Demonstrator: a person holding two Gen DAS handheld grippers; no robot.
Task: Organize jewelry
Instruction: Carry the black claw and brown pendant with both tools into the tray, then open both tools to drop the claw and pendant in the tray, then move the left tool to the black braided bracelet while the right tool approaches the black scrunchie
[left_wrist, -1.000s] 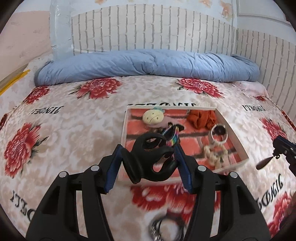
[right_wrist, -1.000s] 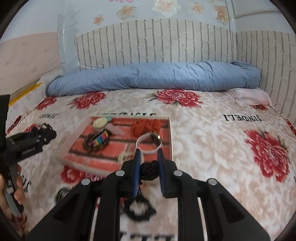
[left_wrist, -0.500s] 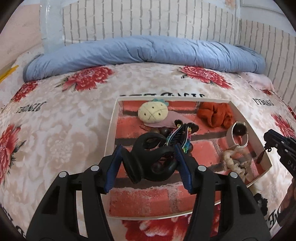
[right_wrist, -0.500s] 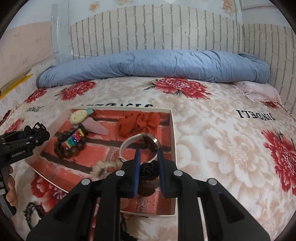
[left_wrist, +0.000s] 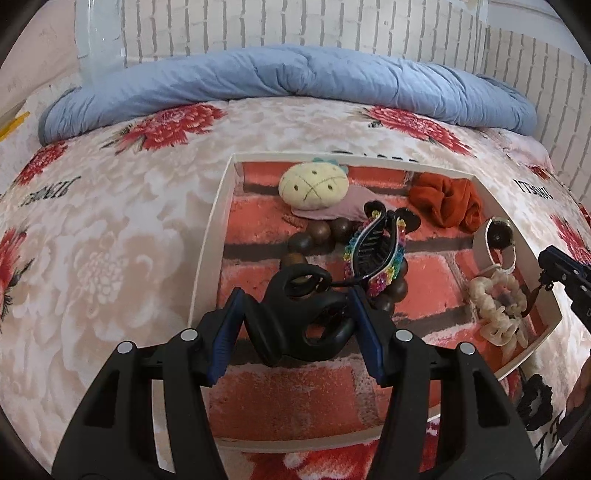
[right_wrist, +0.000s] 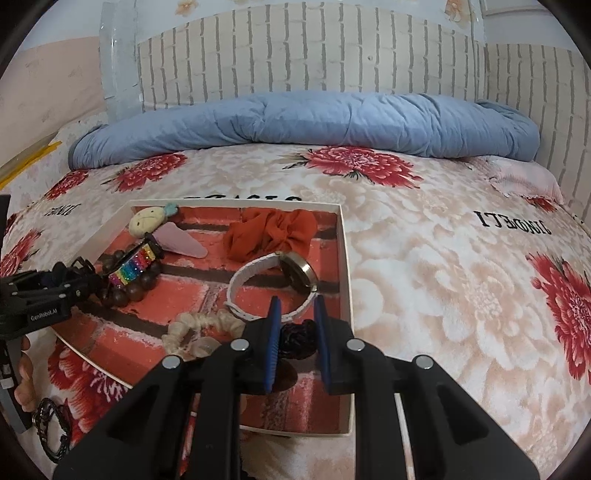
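A white-walled tray (left_wrist: 212, 236) with a red brick-print floor lies on the bed; it also shows in the right wrist view (right_wrist: 345, 266). My left gripper (left_wrist: 297, 325) is shut on a black claw hair clip (left_wrist: 295, 317), held over the tray's front left part. My right gripper (right_wrist: 297, 332) is shut on a dark braided hair tie (right_wrist: 299, 338), held over the tray's front right part. In the tray lie a rainbow claw clip (left_wrist: 373, 251), brown wooden beads (left_wrist: 306, 236), a pineapple plush clip (left_wrist: 314, 182), an orange scrunchie (right_wrist: 273, 232), a white-strap watch (right_wrist: 273, 280) and a cream chain clip (left_wrist: 496, 306).
A floral bedspread (right_wrist: 443, 280) covers the bed. A rolled blue duvet (right_wrist: 303, 122) lies along the brick-pattern headboard. A black bracelet (right_wrist: 51, 428) lies on the bedspread in front of the tray's left corner. A black scrunchie (left_wrist: 535, 402) lies by the tray's front right corner.
Both grippers have moved forward from above the bedspread to over the tray, each still holding its item. The tray now looks larger and nearer.
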